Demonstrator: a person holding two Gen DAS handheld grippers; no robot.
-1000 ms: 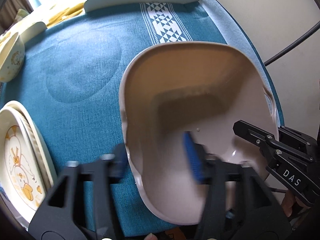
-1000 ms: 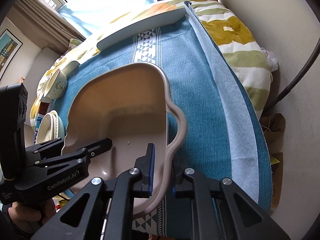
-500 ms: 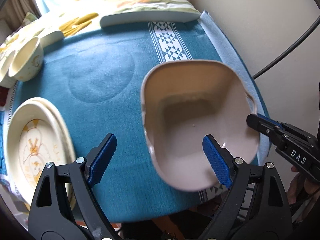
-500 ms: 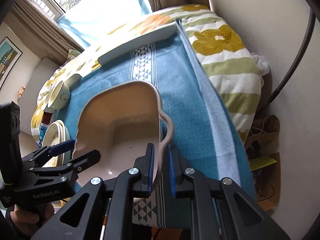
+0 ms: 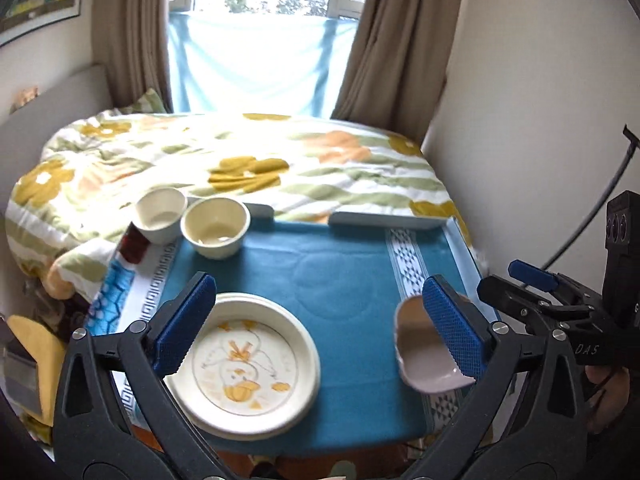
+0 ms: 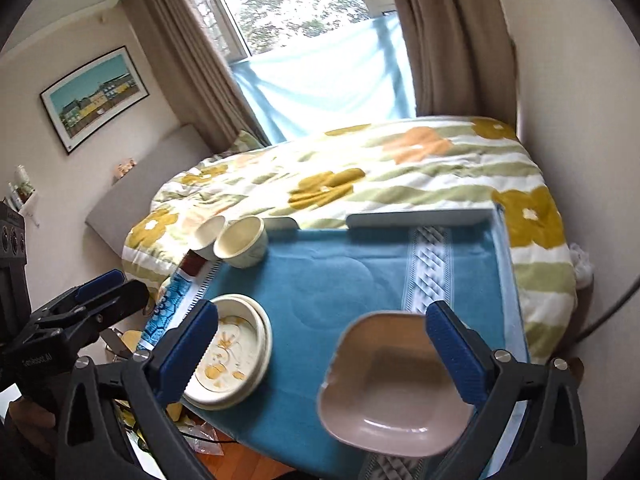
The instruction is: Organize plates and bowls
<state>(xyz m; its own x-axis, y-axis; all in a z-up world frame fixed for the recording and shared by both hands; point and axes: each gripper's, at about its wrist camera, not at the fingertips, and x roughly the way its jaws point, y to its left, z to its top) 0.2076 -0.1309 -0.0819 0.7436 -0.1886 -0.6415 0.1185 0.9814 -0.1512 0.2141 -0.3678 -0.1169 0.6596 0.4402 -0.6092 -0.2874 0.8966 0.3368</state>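
Note:
A beige squarish dish lies on the blue-clothed table at its near right corner. A stack of cream plates with a cartoon print sits at the near left. Two small cream bowls stand at the far left. My left gripper hovers above the table, its jaws opening wide with nothing between them. Its tips also show in the right wrist view. My right gripper hangs over the dish, jaws opening, pads clear of it.
A bed with a floral duvet fills the space behind the table, under a curtained window. A pale flat tray lies along the table's far edge. A wall and a dark cable stand close on the right. A dark red object sits beside the bowls.
Both grippers were on the beige dish's rim; both have let go, opened wide, and risen back from the table. The dish now lies alone on the cloth.

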